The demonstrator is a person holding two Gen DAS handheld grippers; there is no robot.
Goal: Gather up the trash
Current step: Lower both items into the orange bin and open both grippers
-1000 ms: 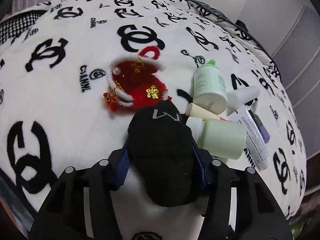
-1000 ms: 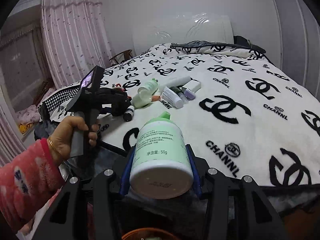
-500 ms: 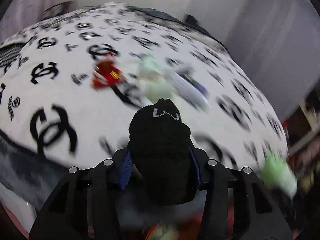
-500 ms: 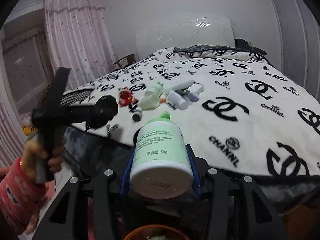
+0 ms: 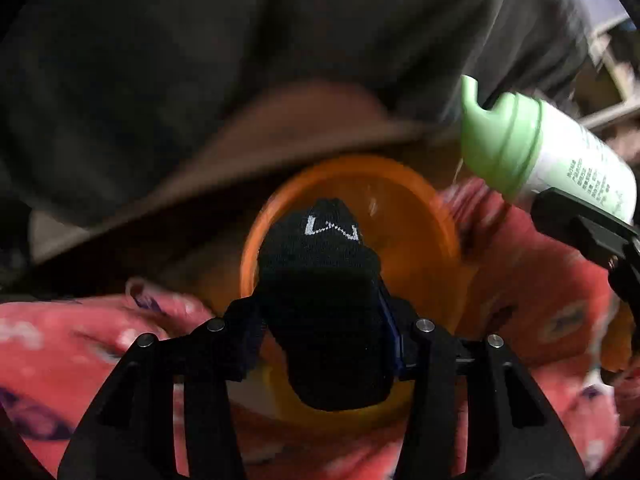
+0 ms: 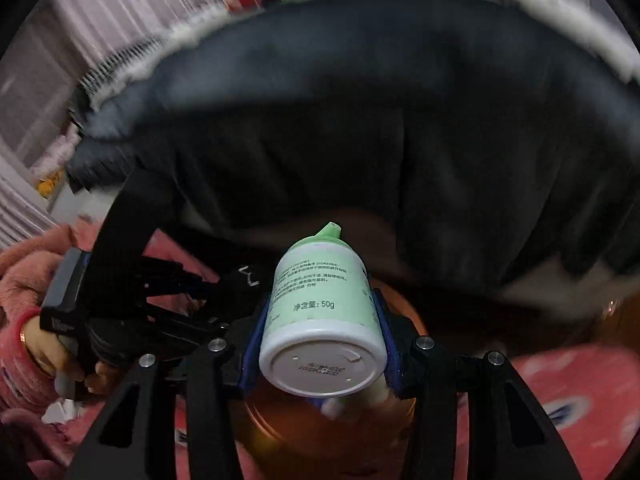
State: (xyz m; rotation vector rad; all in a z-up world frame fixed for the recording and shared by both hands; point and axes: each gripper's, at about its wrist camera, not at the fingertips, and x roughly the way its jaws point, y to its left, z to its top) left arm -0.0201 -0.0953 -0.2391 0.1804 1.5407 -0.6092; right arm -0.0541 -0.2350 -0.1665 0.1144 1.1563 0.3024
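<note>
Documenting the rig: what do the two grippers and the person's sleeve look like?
Both the left gripper and the right gripper are matte black, with angular linkage arms, silver pivot screws and blue pads on the fingers. No cables visible. The sleeve is fuzzy pink-red.

Matt black knit sock (image 5: 320, 280), smooth glossy plastic green-capped bottle (image 6: 320, 320), shiny orange plastic bin (image 5: 416, 216), fuzzy red fleece sleeve (image 6: 16, 356), dark matt cloth bedskirt (image 6: 400, 140)

Black two-finger grippers (image 5: 320, 320) (image 6: 320, 344), blue pads (image 6: 252, 344), silver screws (image 5: 424, 325). Fluffy pink-red sleeve (image 6: 16, 352), gold bangle (image 6: 23, 334) at the wrist.
</note>
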